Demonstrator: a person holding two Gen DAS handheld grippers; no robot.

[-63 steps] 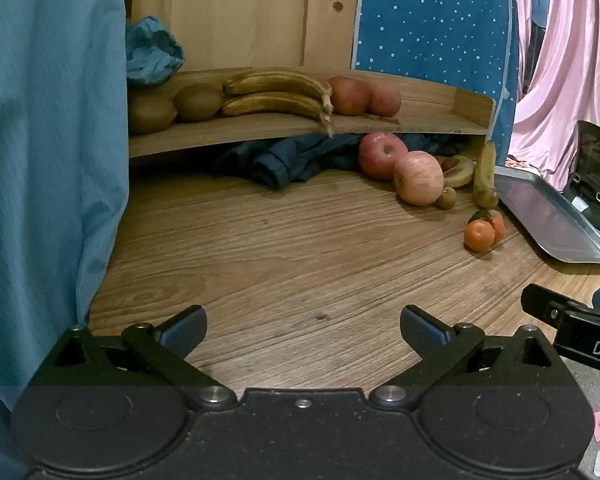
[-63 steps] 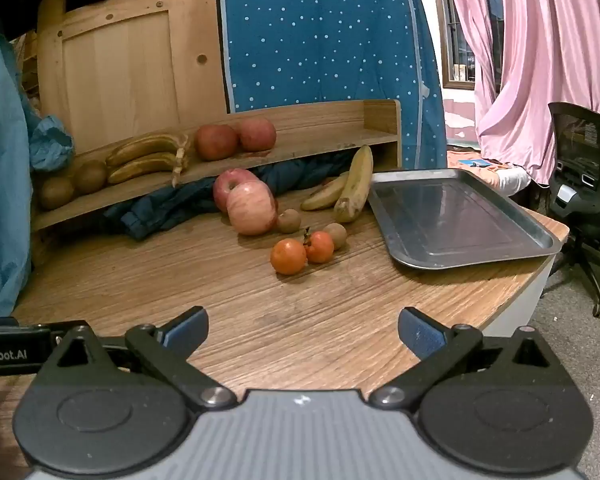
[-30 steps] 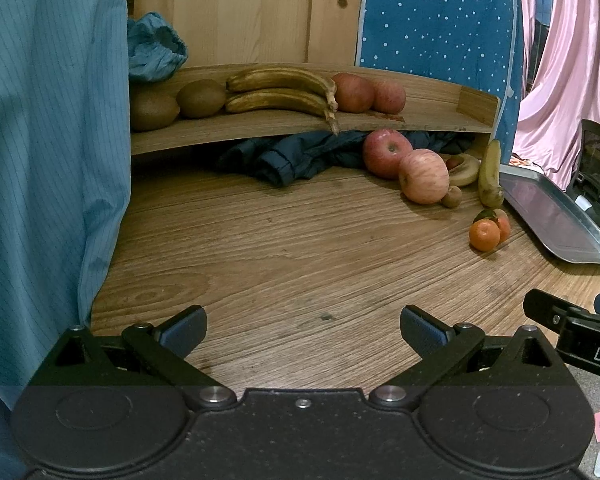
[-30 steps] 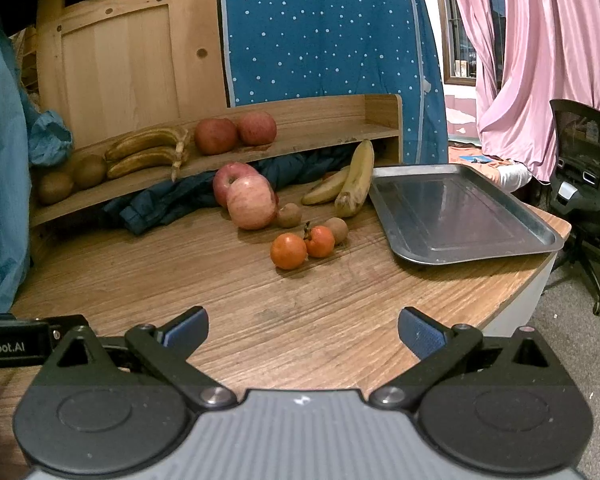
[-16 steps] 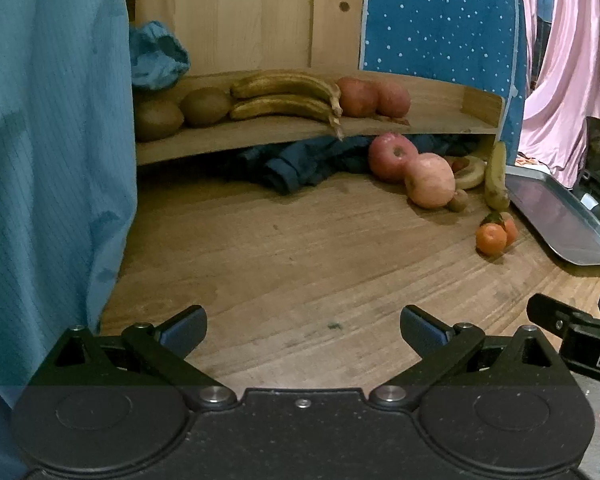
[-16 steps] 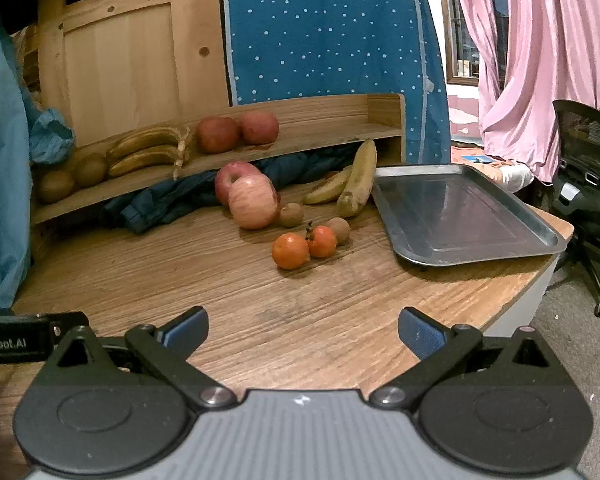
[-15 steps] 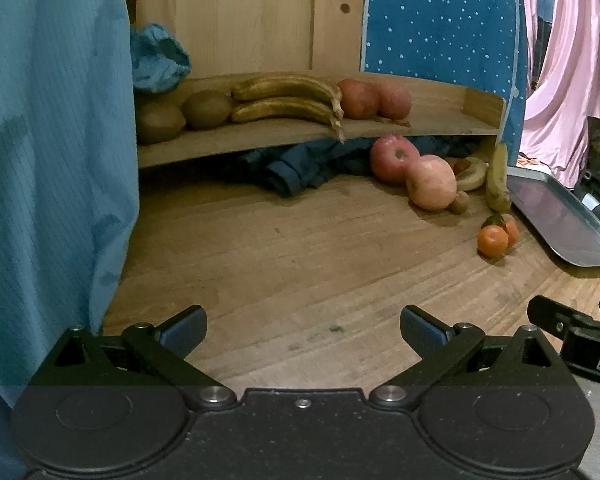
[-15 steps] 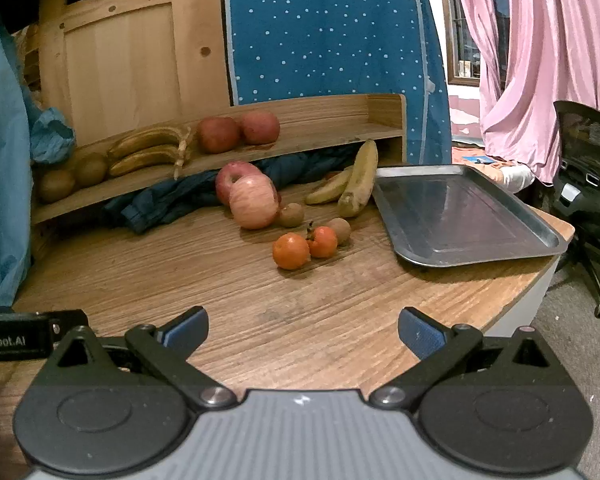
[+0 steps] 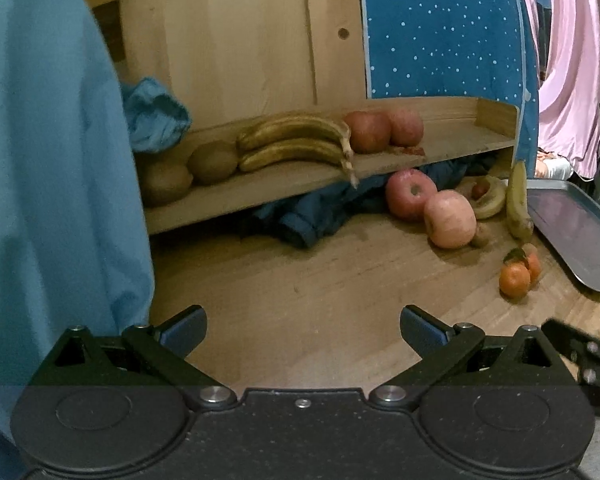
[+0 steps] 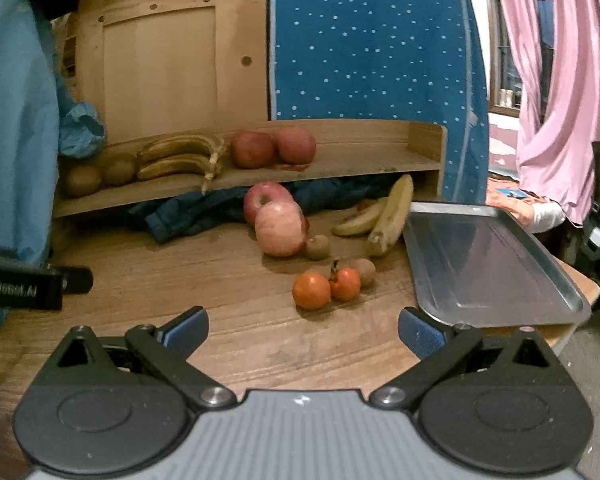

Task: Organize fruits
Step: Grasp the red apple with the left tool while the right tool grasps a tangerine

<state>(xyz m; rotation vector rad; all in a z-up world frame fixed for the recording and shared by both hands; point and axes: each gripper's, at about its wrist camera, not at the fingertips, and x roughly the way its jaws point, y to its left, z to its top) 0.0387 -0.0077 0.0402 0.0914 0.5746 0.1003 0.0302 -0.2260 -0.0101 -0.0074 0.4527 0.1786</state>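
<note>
Right wrist view showed the right gripper [image 10: 303, 328] spread wide and empty above the wooden surface [image 10: 220, 280] — two oranges [image 10: 311, 290] just ahead, apples [image 10: 280, 234] and bananas [image 10: 390, 216] behind them, beside a metal tray [image 10: 540, 276]. More fruit sat on the shelf [image 10: 340, 166]. The left gripper [image 9: 303, 330] also gaped empty.

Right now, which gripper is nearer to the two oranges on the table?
Right. The right gripper faces the oranges almost head-on, just ahead of its open fingers. The left gripper sits farther off, with the oranges well to its right; both are empty.
</note>
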